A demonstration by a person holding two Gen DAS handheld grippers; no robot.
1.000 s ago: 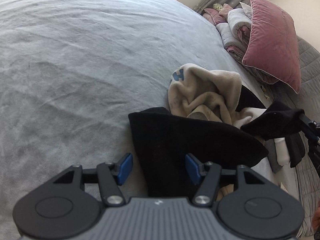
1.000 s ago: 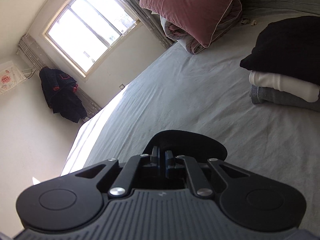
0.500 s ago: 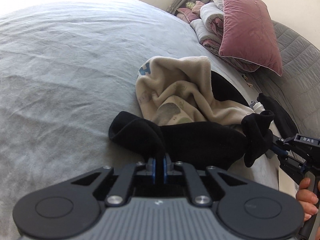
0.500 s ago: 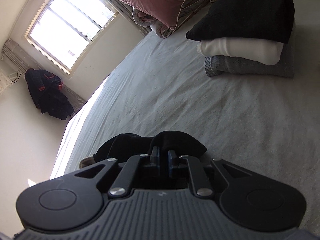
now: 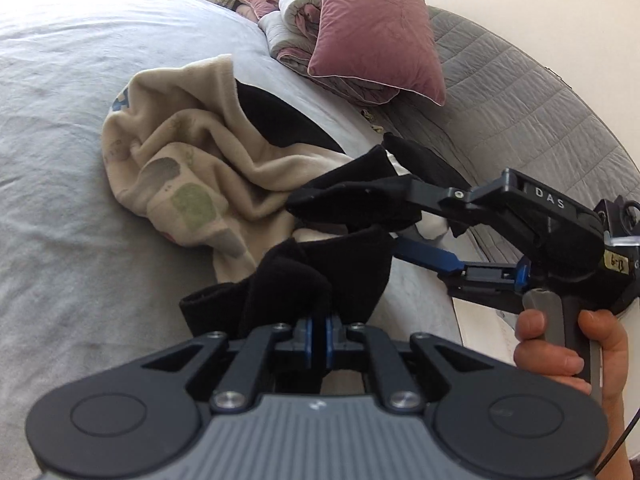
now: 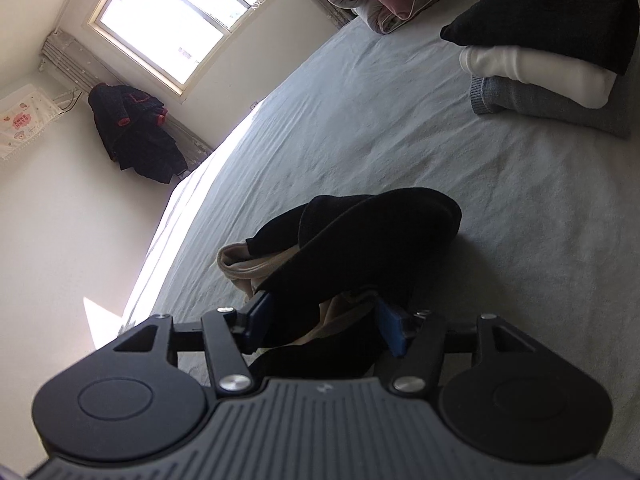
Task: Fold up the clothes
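Left wrist view: black garment [image 5: 320,276] is bunched and lifted just above the grey bedsheet [image 5: 60,208], right beside the crumpled cream garment [image 5: 188,152]. Left gripper [image 5: 319,334] has its jaws closed on a thick fold of the black cloth. Right gripper [image 6: 324,326] has its jaws apart, black fabric draped between and over the blue pads [image 6: 390,332] but not pinched; from the left camera its upper finger carries a flap of the cloth and the lower blue pad is bare. Risks, as I judge them: only one real grip point, so if the left pulls away the cloth slides off the right finger and drops in a heap, no clean fold line. The left bite looks like several layers, so spreading may drag a twisted wad instead of one edge. Cream garment touches or sits under the black one; closing the right jaws blind could catch both and haul the wrong piece. Folded stack [image 6: 560,60] of black, white and grey items sits well apart, near the pink pillow [image 5: 380,32], so low risk of knocking it.
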